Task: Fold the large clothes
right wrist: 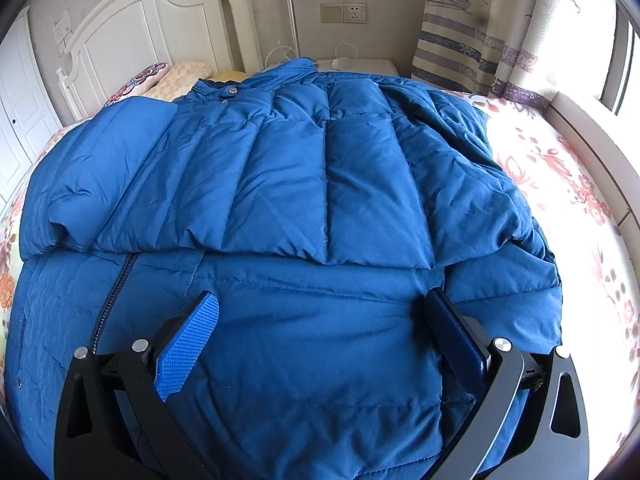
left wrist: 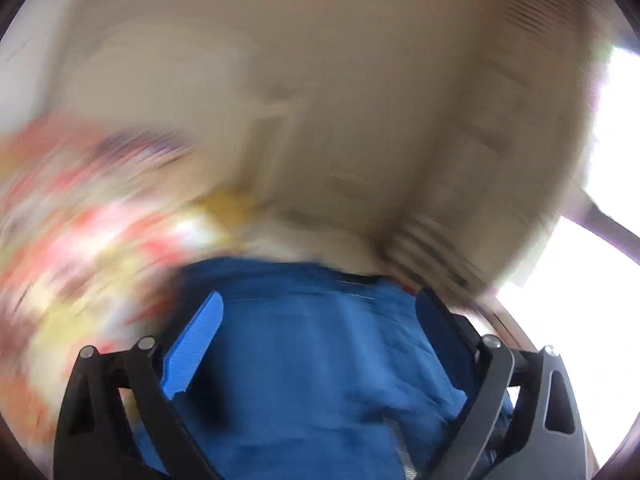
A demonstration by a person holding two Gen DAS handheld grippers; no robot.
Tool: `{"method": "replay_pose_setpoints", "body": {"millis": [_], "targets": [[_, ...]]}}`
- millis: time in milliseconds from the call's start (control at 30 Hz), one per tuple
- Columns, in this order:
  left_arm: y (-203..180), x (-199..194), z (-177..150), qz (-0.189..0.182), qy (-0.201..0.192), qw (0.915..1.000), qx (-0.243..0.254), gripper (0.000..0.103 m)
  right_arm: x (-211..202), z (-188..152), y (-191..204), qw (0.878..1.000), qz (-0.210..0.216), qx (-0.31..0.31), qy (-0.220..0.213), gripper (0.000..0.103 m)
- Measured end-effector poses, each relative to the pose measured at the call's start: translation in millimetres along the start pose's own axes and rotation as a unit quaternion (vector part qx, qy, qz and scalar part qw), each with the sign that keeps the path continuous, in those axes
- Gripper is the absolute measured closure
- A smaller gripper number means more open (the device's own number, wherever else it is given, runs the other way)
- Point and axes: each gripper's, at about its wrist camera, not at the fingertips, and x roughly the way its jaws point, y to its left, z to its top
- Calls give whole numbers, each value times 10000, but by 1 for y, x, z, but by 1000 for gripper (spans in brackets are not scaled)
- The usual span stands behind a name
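Note:
A large blue padded jacket (right wrist: 304, 168) lies spread on the bed, its upper part folded down over the lower part, with a zipper at the left. My right gripper (right wrist: 320, 312) is open, its blue-padded fingers spread just above the jacket's lower panel. In the left wrist view the background is heavily motion-blurred. My left gripper (left wrist: 316, 312) has its fingers wide apart with blue jacket fabric (left wrist: 320, 360) bunched between them; I cannot tell whether it grips the fabric.
The bed has a floral sheet (right wrist: 560, 168). A white headboard (right wrist: 132, 24) and pillows (right wrist: 176, 76) stand at the back left. A nightstand (right wrist: 360, 65), a wall socket (right wrist: 343, 13) and a striped curtain (right wrist: 472, 40) are behind. A window ledge runs along the right.

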Motion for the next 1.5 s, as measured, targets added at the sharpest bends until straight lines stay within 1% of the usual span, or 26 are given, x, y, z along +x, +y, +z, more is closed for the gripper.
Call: {"method": "replay_pose_setpoints", "body": {"millis": [33,67,100,167,367,433,533,600,700,800,833,867,967,1067,1133,1167,1200,1233,1267,1300,1333,1367,1400,1433,1467,1500], "targets": [[29,8,2,204,161,9984,-508,40,0,0,0,10000,-12,-10,3,4],[48,12,2,364,288,9957,-801,54,0,0,0,10000,-33,-24,7,4],[71,18,-1,675,454,9906,-1097,56,0,1,1,10000,-44,-32,9,4],[91,31,-13,1054,588,9856,-1188,64,0,1,1,10000,-63,-45,12,4],[76,57,-36,1295,940,9867,-287,63,-1,0,6,9998,-164,-99,-40,5],[76,63,-39,1317,1050,9855,-214,60,-6,-1,13,9990,-338,-259,-164,5],[91,63,-41,1353,1074,9837,-509,40,-22,-5,42,9928,-556,-854,-626,5],[98,63,-42,1340,1091,9824,-707,36,-37,-8,74,9827,-483,-1452,-1040,5],[94,62,-41,1385,1111,9820,-641,33,-51,-10,133,9589,-422,-2483,-1305,5],[92,58,-40,1379,1045,9832,-574,33,-54,-11,198,9199,-619,-3556,-1534,5],[92,57,-40,1351,1018,9838,-587,33,-52,-11,213,9098,-688,-3768,-1600,5],[93,56,-40,1324,988,9844,-610,32,-47,-13,234,8952,-785,-4052,-1680,5],[95,53,-39,1278,910,9852,-684,30,-27,-14,272,8775,-863,-4406,-1686,5],[97,51,-39,1180,884,9863,-745,27,-7,-19,294,8637,-992,-4643,-1689,5],[98,52,-39,1162,915,9859,-780,26,3,-21,298,8557,-1009,-4775,-1722,9],[100,53,-39,1149,932,9857,-810,26,3,-20,298,8560,-982,-4763,-1755,19],[100,53,-39,1143,939,9855,-831,26,1,-16,293,8628,-834,-4663,-1765,43],[101,53,-39,1141,939,9855,-839,26,-4,-7,283,8783,-493,-4453,-1668,53],[101,53,-39,1142,936,9855,-838,25,-11,2,274,8912,-195,-4190,-1728,60],[100,53,-39,1145,922,9857,-825,25,-20,11,262,9013,45,-3927,-1830,71],[100,52,-39,1145,904,9860,-802,25,-28,20,252,9122,236,-3636,-1874,76],[99,52,-39,1144,894,9863,-787,23,-42,39,225,9336,684,-2965,-1893,76],[98,52,-39,1140,873,9868,-753,23,-51,50,209,9457,1041,-2424,-1900,77],[96,51,-38,1134,844,9873,-718,22,-60,64,177,9552,1483,-1706,-1910,78],[95,50,-38,1133,827,9877,-694,21,-67,75,141,9584,1853,-934,-1962,78],[93,49,-38,1128,800,9883,-640,20,-71,81,117,9576,2018,-424,-2012,79]]}}
